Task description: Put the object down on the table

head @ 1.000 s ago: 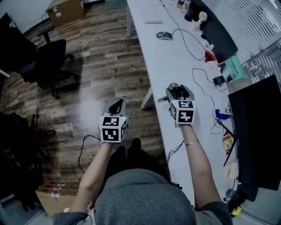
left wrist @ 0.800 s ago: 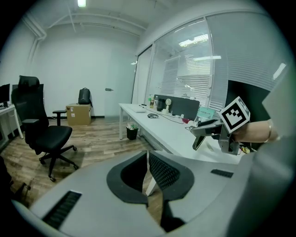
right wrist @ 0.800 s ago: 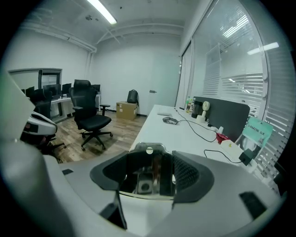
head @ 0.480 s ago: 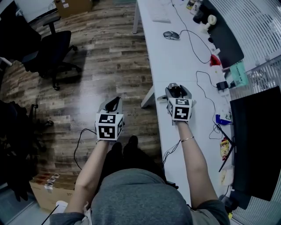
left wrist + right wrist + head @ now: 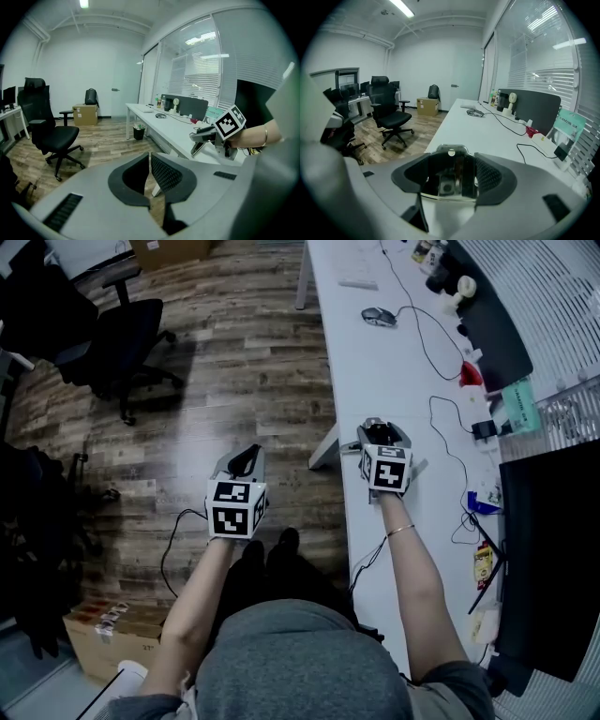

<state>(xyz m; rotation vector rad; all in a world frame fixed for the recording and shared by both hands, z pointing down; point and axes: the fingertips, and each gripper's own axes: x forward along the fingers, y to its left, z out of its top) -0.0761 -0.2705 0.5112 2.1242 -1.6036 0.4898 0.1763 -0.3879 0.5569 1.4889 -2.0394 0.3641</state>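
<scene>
Between the fingers of the right gripper, a clear plastic pack is pinched just above the white table, apparently ready for release; the left gripper, fingers pressed together on nothing, idles over the wooden floor.

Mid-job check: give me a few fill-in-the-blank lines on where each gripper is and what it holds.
1. The right gripper holds a clear plastic package above the white ____.
2. The left gripper hangs over the wooden ____.
3. Nothing sits between the shut fingers of the ____ gripper.
Missing words: table; floor; left.
</scene>
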